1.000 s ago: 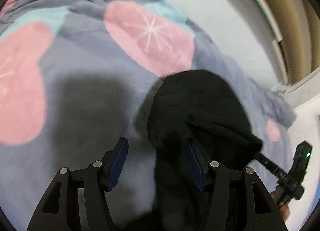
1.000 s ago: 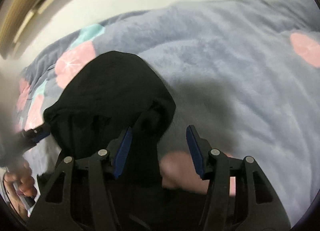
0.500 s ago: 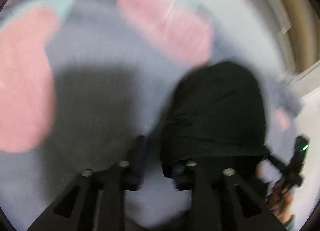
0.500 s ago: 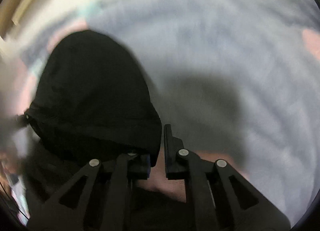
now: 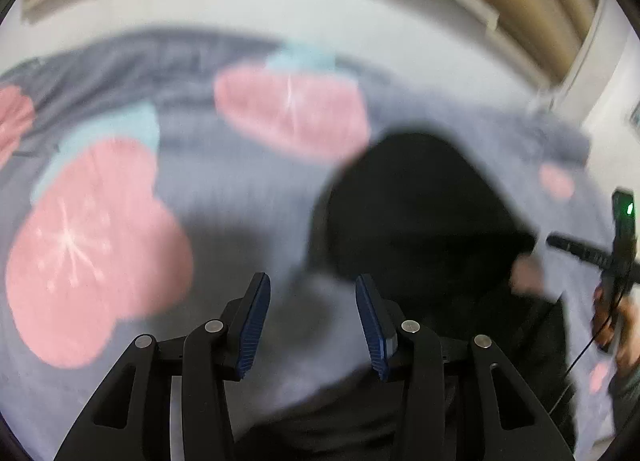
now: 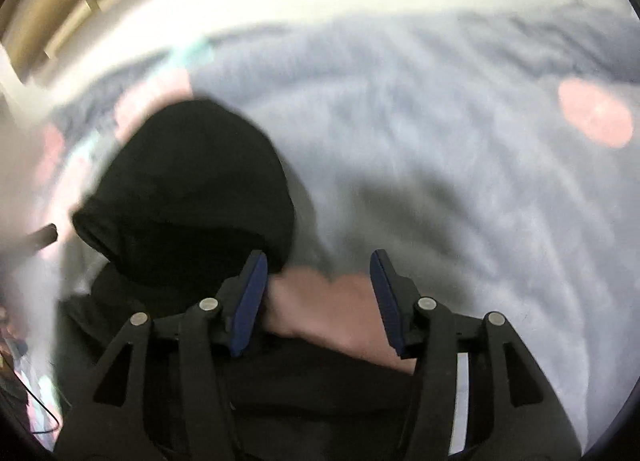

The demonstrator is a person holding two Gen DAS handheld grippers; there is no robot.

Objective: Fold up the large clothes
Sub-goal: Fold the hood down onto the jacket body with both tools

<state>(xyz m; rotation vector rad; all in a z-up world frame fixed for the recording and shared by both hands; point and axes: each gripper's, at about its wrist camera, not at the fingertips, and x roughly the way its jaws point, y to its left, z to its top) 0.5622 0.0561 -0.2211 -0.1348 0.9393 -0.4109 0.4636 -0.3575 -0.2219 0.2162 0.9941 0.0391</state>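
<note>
Here a rounded black hood lies on fluffy grey blanket.

Probably bedroom: fleece blanket

Dim indoor light, heavy motion blur, fisheye-bent dark edges, soft shadows on the blanket.

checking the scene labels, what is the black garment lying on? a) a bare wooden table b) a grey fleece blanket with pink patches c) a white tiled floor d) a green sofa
b: the black garment lies on a grey fleece blanket with pink patches, seen the same way in the right wrist view, and both grippers' fingers stand apart with no cloth between them.
</note>
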